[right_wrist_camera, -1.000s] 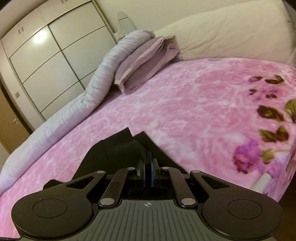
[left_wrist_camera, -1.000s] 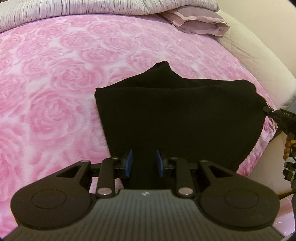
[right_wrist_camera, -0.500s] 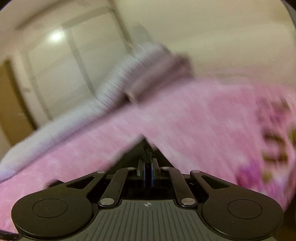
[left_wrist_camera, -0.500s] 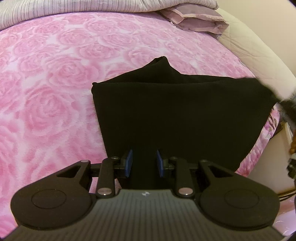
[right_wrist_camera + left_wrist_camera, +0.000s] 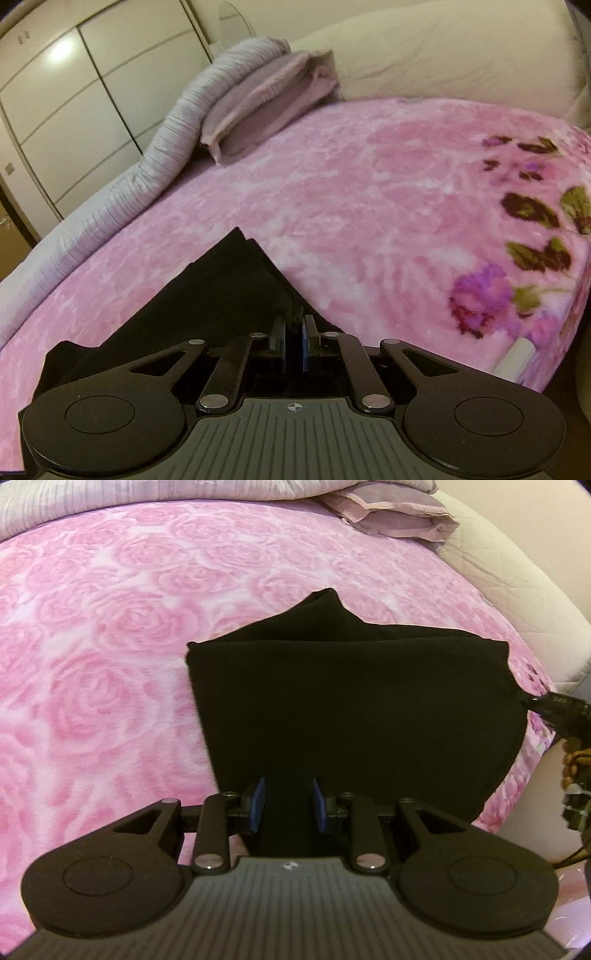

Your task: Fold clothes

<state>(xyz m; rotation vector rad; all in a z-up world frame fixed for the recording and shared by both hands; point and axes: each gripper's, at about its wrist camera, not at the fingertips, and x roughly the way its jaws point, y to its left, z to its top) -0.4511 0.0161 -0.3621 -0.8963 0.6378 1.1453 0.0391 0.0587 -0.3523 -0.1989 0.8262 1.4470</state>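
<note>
Midway through folding the black cloth (image 5: 351,709) on the pink blanket (image 5: 110,646): left gripper (image 5: 288,805) spread apart at 6 o'clock, right gripper (image 5: 294,343) pinching the corner at 3 o'clock, next probably carrying that corner across.

We note matt black cloth garment (image 5: 351,709) on plush pink rose-patterned fleece blanket (image 5: 92,657); glossy white wardrobe doors (image 5: 74,92) upper left.

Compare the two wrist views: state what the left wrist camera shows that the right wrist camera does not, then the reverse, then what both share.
Left wrist only: the open left gripper over the black garment, and the right gripper at its right corner.
Right wrist only: the white wardrobe doors, the blanket's dark flower border, and the fingers pinching cloth.
Both: garment, pink blanket, folded pillowcases, grey quilt.
</note>
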